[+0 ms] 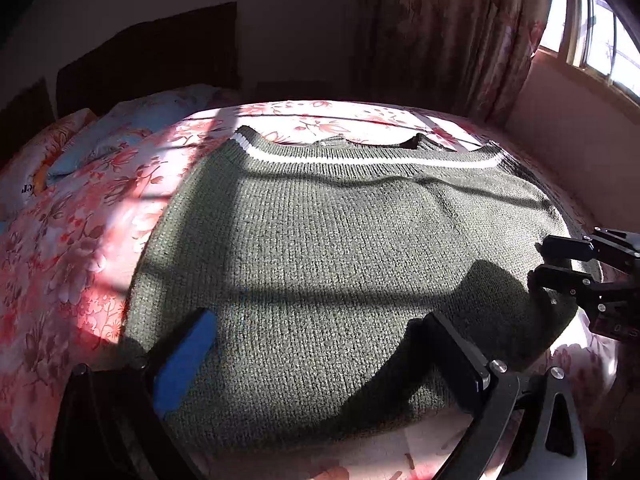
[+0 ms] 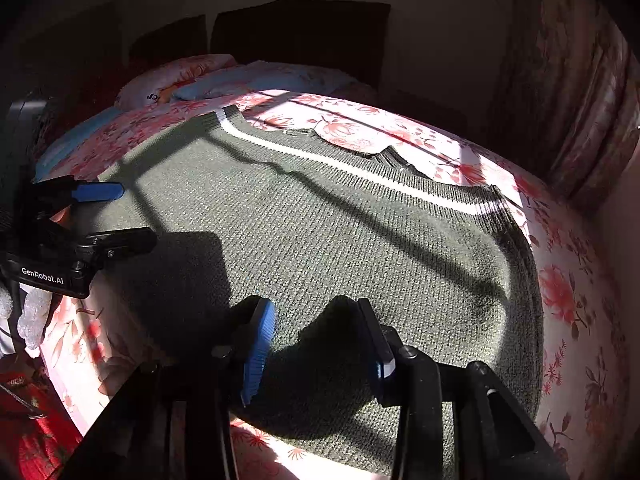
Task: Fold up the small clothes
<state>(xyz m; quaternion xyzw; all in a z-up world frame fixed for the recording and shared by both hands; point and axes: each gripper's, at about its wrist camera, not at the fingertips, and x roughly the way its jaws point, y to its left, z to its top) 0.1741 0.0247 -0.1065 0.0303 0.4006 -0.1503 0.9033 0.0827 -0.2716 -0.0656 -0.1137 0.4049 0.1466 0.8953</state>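
Grey knitted sweater (image 1: 340, 260) lies flat on the bed (image 1: 72, 240). Both my left tool (image 1: 316, 364) and right tool (image 2: 320, 344) hover open over its near edge; pinching one layer would skew the fold.

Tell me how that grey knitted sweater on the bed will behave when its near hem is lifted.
The sweater is a chunky knit lying limp and flat on the floral bedspread, so it will likely droop and sag between grips. The coarse ribbed texture probably gives the pads good purchase, not slippery. It looks thick, so fairly heavy for clothing.
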